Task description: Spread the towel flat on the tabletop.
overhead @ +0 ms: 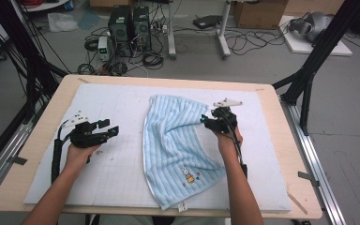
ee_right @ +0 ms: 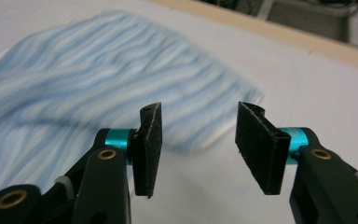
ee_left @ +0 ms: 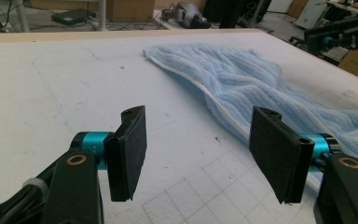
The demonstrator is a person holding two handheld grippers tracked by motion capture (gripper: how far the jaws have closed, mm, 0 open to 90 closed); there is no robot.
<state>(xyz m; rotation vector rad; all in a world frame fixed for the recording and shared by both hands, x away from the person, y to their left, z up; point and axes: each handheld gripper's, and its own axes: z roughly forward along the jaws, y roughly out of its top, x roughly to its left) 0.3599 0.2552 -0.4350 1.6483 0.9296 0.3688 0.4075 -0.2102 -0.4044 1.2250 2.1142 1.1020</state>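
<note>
A light blue striped towel lies rumpled in the middle of the white mat, with a small printed figure near its front edge. My left gripper sits to the left of the towel, open, nothing between its jaws. In the left gripper view that gripper points at the towel's white-trimmed edge. My right gripper is at the towel's right edge, raised a little, open and empty. In the right gripper view that gripper hovers over the towel's corner, which looks blurred.
The mat covers a wooden table. Behind the table on the floor are computer towers, tangled cables and cardboard boxes. Black frame posts stand at both sides.
</note>
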